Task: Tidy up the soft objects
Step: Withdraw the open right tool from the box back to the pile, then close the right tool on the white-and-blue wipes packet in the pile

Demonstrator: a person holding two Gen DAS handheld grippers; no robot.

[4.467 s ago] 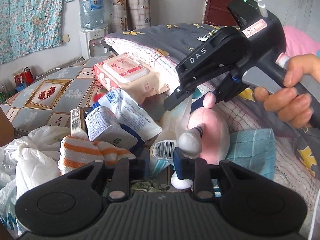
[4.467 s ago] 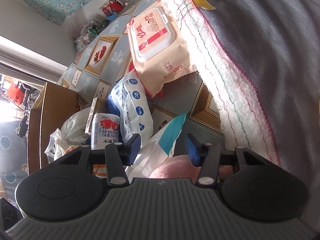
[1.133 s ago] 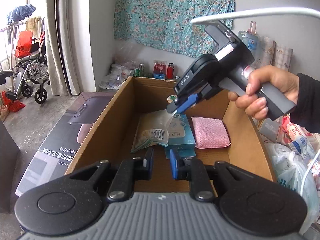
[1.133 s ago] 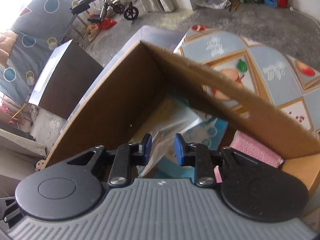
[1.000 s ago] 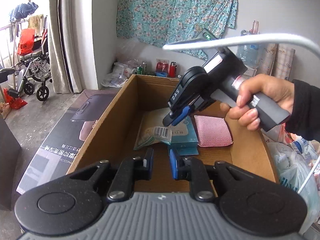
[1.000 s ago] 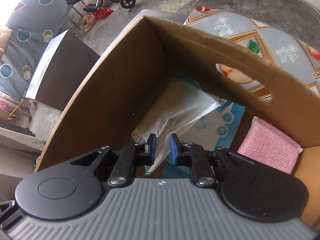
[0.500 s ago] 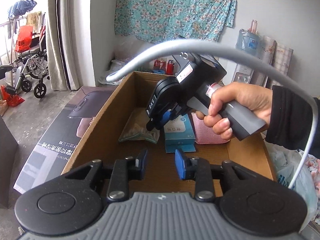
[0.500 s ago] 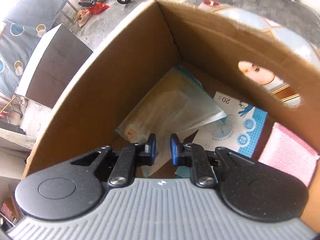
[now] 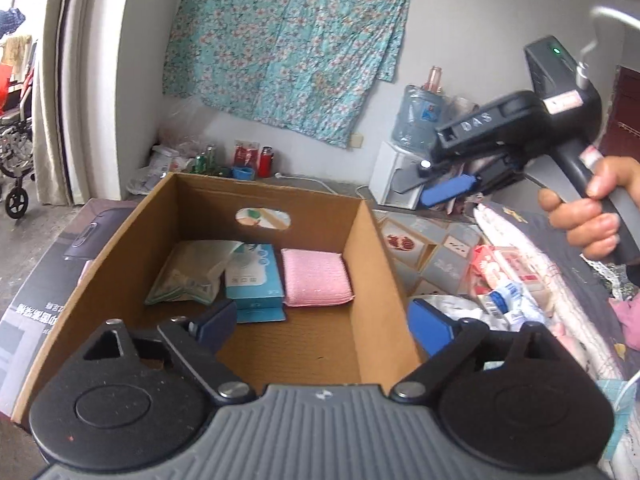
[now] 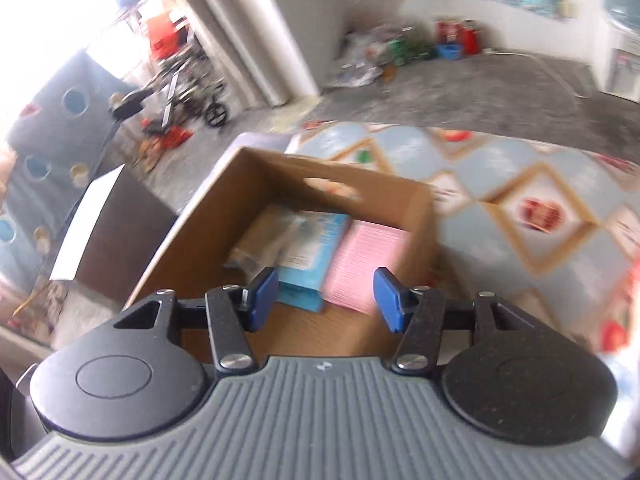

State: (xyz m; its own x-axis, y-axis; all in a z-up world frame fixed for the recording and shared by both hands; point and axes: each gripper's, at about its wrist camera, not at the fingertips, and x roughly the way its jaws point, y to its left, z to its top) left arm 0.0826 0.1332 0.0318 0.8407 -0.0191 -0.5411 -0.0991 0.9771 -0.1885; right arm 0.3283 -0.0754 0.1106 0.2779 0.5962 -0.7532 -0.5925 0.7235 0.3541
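- The step in hand looked like the release after a drop-off: three soft items lay in the cardboard box (image 9: 362, 280), and neither tool carried anything.
- The left tool (image 9: 322, 330) hung over the near rim of the box with its jaws spreading wide and nothing between them.
- The right tool (image 10: 326, 298), held in a hand (image 9: 588, 216) up at the right, was clear of the box; its jaws were opening too, with only air between the blue pads.
- Next, I judged, a tool had to swing right to the heap of packets (image 9: 500, 280) on the bed beside the box, pick one soft item and pinch it lightly by an edge.
- The crinkled clear pouch (image 9: 188, 276) lay flat at the far left of the box floor, one corner overlapping the blue pack (image 9: 254, 280).
- The blue pack sat in the middle, touching the pink cloth (image 9: 316, 278) on its right, a folded, textured square lying flat.
- The near half of the box floor was bare.
- The right wrist view was blurred, so finer detail of the items was hard to tell there.
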